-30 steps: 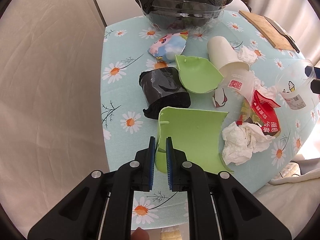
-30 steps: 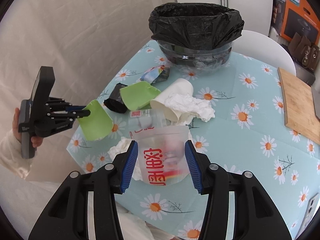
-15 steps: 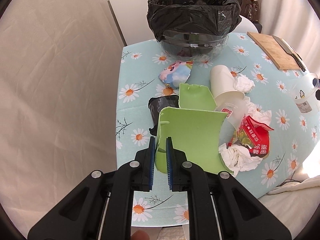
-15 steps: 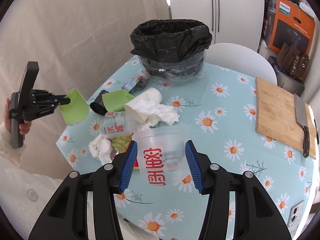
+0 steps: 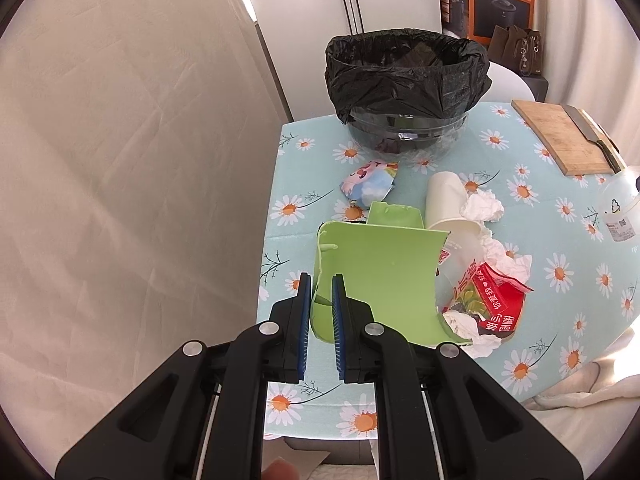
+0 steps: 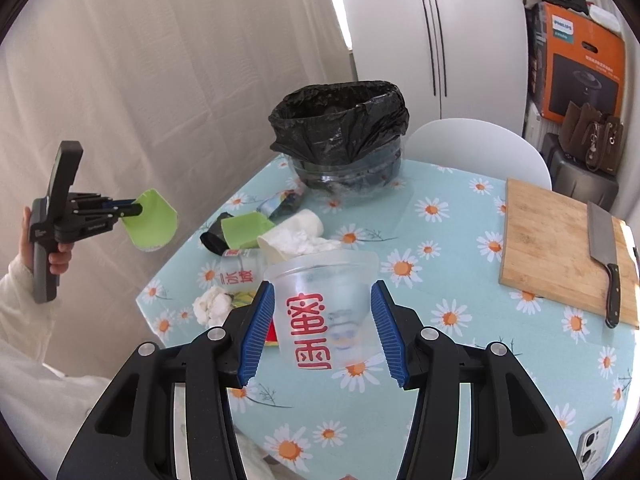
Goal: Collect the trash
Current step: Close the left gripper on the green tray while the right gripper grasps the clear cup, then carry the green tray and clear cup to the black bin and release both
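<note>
The clear plastic cup (image 6: 326, 312) carries 2 large red Chinese characters down its side, and the orange box (image 6: 578, 68) behind the worktop (image 6: 448, 240) reads PHILIPS. A red snack wrapper (image 5: 494, 300) among the litter bears white Chinese print, and a second clear cup (image 6: 238, 272) lying on its side shows red characters too.

The right tongs (image 6: 323, 330) grip that printed cup between their blue pads, jaws about half spread – the cup hangs above the near edge of the worktop, tilted, its wide rim pointing away toward the bin (image 6: 344, 140). The left tongs (image 5: 321, 322) are closed tight on the edge of a green plastic shard (image 5: 380, 276), held in the air off the left side of the worktop; the shard's curved wall stands roughly upright and its broad face spreads away from the pads.

The bin, lined with a black bag, stands at the far side of the worktop. Between it and the tongs lie a white paper cup (image 5: 446, 200) on its side, crumpled tissues (image 5: 482, 206), a second green shard (image 5: 394, 216), a black wrapper (image 6: 212, 238) and a cartoon-printed packet (image 5: 370, 184). A wooden cutting board (image 6: 560, 244) with a cleaver (image 6: 602, 248) sits at the right – well apart from the litter – and a phone (image 6: 594, 446) lies at the near right corner.
</note>
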The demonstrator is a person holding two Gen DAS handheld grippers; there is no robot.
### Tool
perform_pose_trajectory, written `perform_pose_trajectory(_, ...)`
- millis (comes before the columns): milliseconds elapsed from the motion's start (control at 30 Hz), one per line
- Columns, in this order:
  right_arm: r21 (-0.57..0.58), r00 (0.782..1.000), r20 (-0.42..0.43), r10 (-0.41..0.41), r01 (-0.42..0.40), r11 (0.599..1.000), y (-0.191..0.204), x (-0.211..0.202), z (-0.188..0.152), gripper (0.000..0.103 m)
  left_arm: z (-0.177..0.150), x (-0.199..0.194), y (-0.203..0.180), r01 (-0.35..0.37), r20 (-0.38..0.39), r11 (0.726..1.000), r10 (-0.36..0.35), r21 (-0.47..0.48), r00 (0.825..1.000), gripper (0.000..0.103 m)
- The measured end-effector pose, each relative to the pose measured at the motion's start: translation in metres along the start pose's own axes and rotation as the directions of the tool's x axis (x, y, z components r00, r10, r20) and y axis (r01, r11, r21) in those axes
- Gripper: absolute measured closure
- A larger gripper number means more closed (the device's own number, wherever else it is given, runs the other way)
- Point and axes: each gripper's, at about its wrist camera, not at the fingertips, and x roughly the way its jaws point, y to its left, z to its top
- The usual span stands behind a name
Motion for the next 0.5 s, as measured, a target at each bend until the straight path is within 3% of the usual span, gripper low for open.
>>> perform_pose_trajectory(233, 0.014, 0.996, 0.065, 0.063, -0.064, 0.998, -0.012, -0.005, 0.014, 0.056, 0.021, -0.020, -0.007, 0.018, 0.041, 1.000, -0.017, -0.023, 0.999, 0.092)
perform_pose_trajectory(500, 0.031, 0.992, 0.114, 0.052, -0.056, 0.998, -0.019, 0.000, 0.054, 0.056, 0.070, -0.014, -0.007, 0.077, 0.134, 0.997, -0.078, 0.012, 0.988, 0.092)
